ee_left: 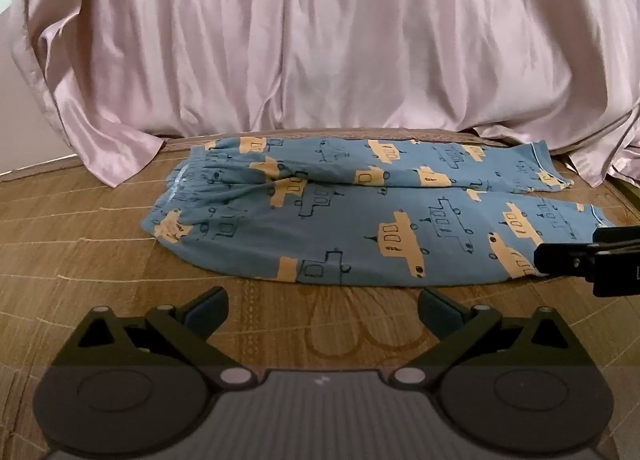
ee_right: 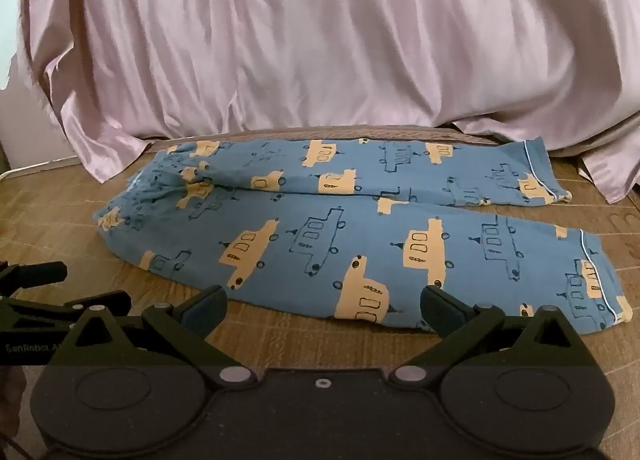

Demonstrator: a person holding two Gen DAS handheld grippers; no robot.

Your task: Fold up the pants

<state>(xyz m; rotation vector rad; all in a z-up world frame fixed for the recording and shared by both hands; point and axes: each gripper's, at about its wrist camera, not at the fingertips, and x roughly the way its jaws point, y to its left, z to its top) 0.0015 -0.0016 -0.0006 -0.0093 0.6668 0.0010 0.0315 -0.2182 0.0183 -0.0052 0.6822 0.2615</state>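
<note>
Pink curtain [ee_right: 304, 40] hangs behind pants [ee_right: 320, 228], flat, unfolded. L gripper [ee_left: 322, 310] & R gripper [ee_right: 324, 310] both spread wide, empty, near pants. Next: pinch a leg, fold over.

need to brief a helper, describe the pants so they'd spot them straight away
Below the pink curtain, on the brown mat, lie the pants, laid flat with waistband left and cuffs right. Nothing else there is blue with yellow vehicle prints.

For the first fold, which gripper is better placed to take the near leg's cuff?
Likely the right gripper: it is open at the pants near leg, cuffs on its side. The left gripper, also open, faces bare mat toward the waistband.
</note>
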